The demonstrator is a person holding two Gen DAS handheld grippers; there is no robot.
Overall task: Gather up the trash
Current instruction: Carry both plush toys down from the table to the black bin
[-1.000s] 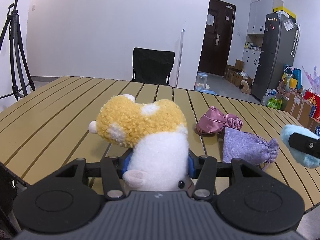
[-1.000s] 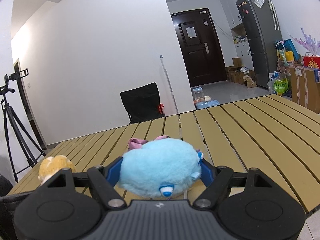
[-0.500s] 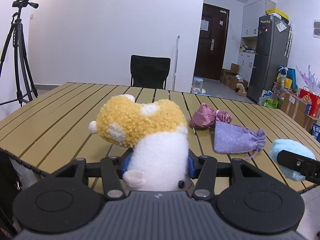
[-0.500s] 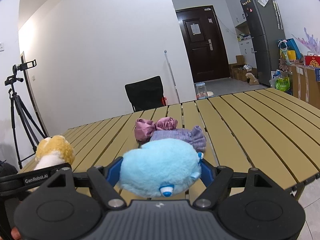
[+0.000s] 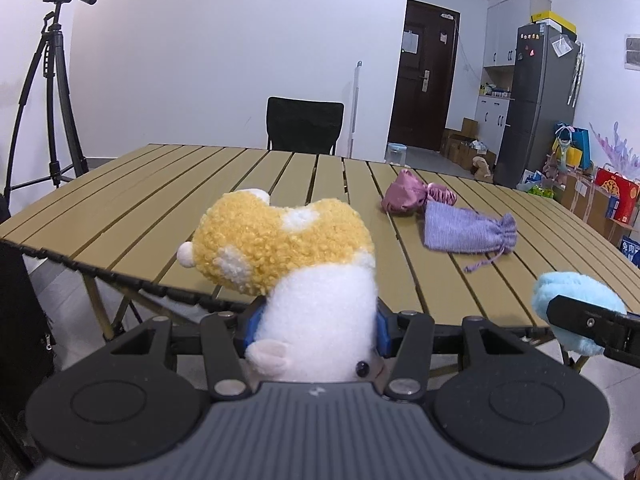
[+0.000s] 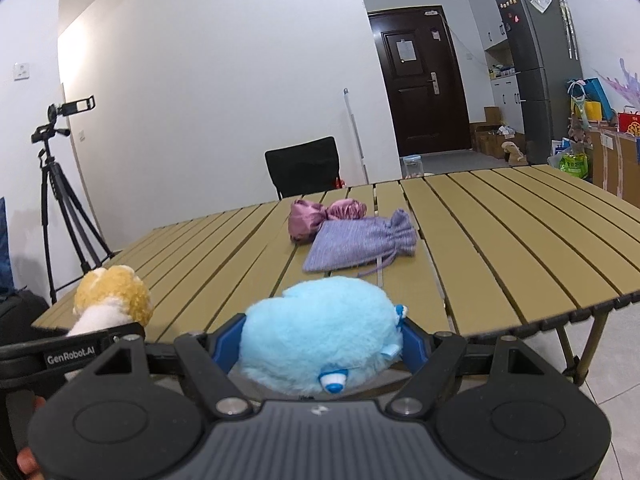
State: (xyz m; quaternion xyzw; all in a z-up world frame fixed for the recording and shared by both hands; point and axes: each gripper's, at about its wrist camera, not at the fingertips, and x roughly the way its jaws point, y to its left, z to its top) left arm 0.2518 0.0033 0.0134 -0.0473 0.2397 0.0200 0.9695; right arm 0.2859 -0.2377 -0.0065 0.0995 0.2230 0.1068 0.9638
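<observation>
My left gripper [image 5: 316, 328] is shut on a yellow and white plush toy [image 5: 288, 256], held just off the near edge of the slatted wooden table [image 5: 160, 216]. My right gripper [image 6: 322, 340] is shut on a fluffy light blue plush toy [image 6: 320, 332], also in front of the table's near edge. Each view shows the other toy at its side: the blue one [image 5: 576, 304] at the right, the yellow one [image 6: 112, 300] at the left. On the table lie a purple drawstring pouch [image 5: 466, 232] [image 6: 360, 240] and a pink satin pouch [image 5: 412, 196] [image 6: 324, 216], side by side.
A black chair [image 5: 306, 126] stands behind the far side of the table. A camera tripod [image 5: 52, 92] is at the left by the wall. A dark door [image 5: 424, 84], a grey fridge [image 5: 536, 104] and boxes and bags on the floor fill the right.
Both grippers have drawn back from over the table to beyond its near edge, each still holding its plush toy. The pouches now look farther away.
</observation>
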